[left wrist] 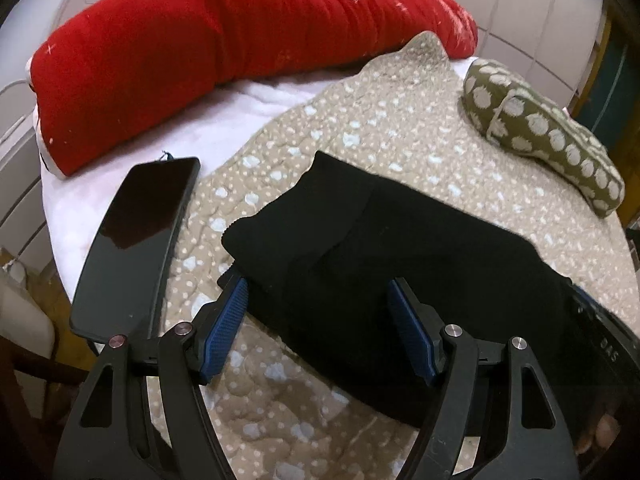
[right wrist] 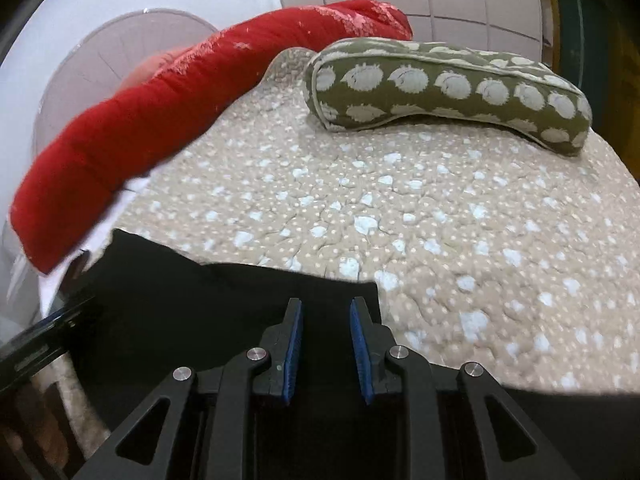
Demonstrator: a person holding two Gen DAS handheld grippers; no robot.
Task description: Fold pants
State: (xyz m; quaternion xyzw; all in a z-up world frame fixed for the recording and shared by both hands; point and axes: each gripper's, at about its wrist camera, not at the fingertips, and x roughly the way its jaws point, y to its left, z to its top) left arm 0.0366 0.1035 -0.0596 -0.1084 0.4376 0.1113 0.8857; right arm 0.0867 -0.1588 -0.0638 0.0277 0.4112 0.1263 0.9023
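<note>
Left gripper [left wrist: 318,312] standing wide over the folded black pants [left wrist: 400,240], right gripper [right wrist: 326,340] hovering slightly parted above the pants' corner, gripping nothing, pants lying on the dotted beige quilt [right wrist: 440,220], phone [left wrist: 136,240] beside them, green pillow [right wrist: 448,88] and red bolster [left wrist: 200,52] resting beyond.

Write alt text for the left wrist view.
Left gripper with jaws wide open over folded black pants on a beige dotted quilt. A phone lies left of the pants, with a red bolster and green pillow behind.
</note>
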